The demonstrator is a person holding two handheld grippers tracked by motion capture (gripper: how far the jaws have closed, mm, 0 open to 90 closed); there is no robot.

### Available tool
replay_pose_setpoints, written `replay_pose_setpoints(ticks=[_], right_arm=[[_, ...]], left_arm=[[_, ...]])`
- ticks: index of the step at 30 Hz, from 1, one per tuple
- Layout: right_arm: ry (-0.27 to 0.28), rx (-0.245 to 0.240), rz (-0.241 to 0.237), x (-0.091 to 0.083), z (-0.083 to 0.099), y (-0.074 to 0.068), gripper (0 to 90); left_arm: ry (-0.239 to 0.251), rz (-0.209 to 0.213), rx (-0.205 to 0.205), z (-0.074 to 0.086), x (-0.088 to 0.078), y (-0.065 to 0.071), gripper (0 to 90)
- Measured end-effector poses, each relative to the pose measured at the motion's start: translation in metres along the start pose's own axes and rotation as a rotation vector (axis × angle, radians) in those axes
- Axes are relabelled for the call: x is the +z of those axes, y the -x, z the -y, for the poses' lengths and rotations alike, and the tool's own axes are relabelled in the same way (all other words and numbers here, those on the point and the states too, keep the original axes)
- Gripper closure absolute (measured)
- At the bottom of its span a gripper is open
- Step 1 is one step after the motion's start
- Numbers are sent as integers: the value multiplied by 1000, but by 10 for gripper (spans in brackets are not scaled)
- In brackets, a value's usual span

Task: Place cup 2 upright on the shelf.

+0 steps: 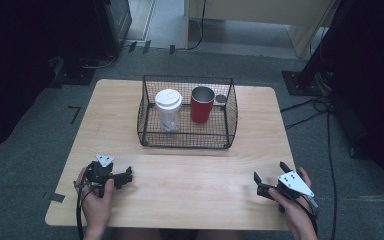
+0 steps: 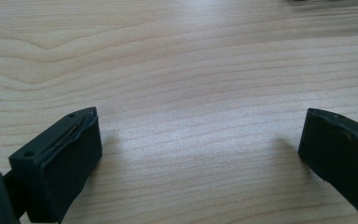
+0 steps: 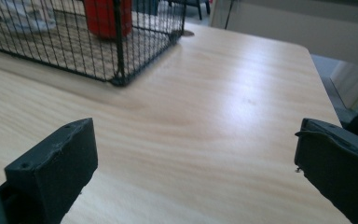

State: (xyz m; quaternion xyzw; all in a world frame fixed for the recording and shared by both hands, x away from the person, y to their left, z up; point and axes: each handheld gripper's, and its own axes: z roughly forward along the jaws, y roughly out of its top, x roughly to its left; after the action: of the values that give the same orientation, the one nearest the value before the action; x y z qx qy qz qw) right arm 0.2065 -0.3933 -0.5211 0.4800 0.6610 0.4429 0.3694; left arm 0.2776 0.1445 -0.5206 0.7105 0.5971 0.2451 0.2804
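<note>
- Basket (image 1: pixel 186 141): one black wire one, mid-table (image 1: pixel 190 175).
- Inside it: one red cup (image 1: pixel 201 104), one white-lidded clear cup (image 1: pixel 168 109); no readable writing.
- Left gripper (image 1: pixel 125 177), right gripper (image 1: pixel 265 182): near the basket's front, jaws spread, empty.

Cut off and unclear from my seat

In my right tool's view the red cup (image 3: pixel 108 16) loses its top to the frame's edge; from above, a small grey thing (image 1: pixel 221 98) behind the basket's mesh (image 1: pixel 232 112) is too small to identify.
</note>
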Motion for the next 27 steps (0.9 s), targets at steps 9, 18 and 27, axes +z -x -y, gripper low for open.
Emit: replay_pose_setpoints(ticks=[9, 18, 27], right_arm=[[-96, -40, 60, -13, 7, 14, 0], [-282, -60, 88, -14, 11, 21, 0], [-380, -23, 55, -13, 13, 25, 0]], left_arm=[[-1, 0, 1, 0, 0, 0, 1], [-1, 0, 3, 0, 0, 0, 1], [0, 0, 3, 0, 0, 0, 1]])
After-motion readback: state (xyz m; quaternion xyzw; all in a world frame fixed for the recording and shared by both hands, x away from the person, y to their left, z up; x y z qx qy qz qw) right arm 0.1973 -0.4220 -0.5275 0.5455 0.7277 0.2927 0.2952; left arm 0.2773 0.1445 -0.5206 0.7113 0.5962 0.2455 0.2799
